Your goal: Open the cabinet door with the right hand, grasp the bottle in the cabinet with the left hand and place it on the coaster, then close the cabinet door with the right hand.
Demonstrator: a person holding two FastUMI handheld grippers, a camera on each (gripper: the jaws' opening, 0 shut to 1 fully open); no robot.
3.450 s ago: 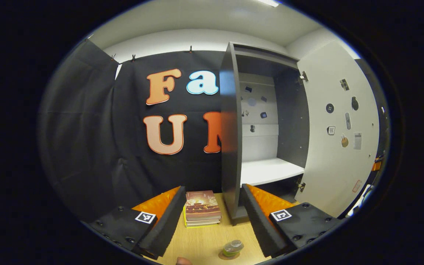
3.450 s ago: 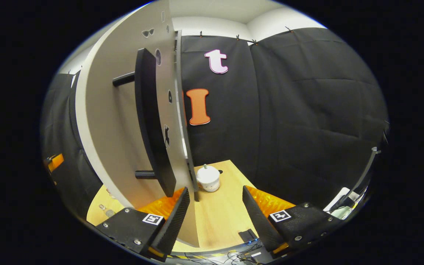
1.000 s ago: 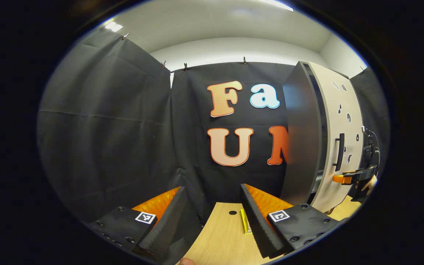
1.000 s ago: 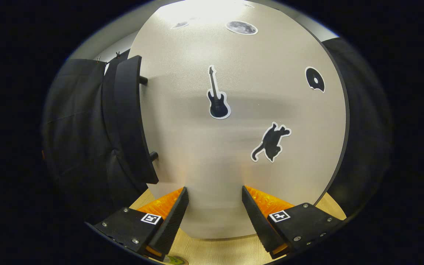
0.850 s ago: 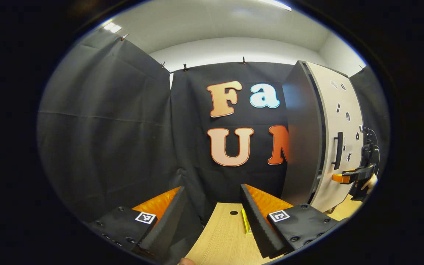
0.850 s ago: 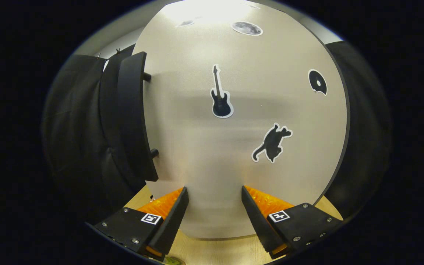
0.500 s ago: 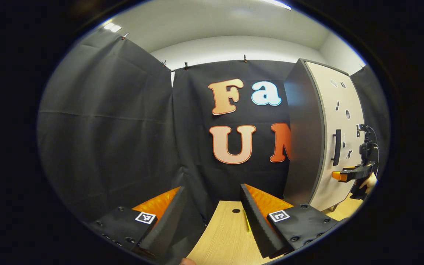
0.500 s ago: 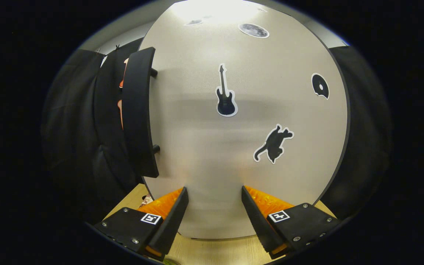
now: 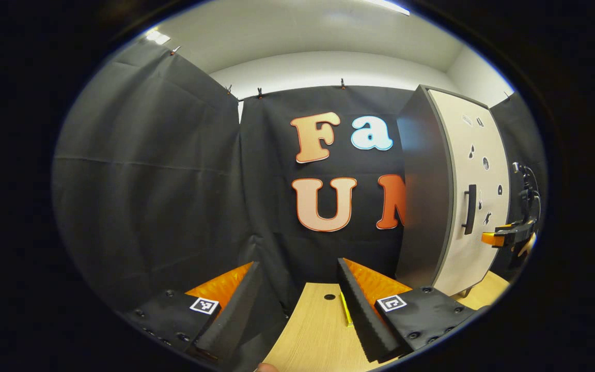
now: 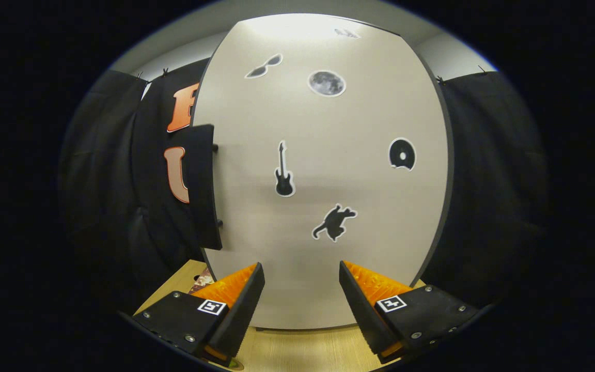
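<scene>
Backed off since a moment ago: right gripper [image 10: 297, 281], jaws apart, faces the shut cabinet door [image 10: 323, 175], push apparently finished. Left gripper [image 9: 295, 289] idles apart over the table [image 9: 313, 336]. Bottle's whereabouts: cannot tell.

Matt smooth cabinet door [image 10: 323, 170]; wood-grain table [image 9: 318, 336].
</scene>
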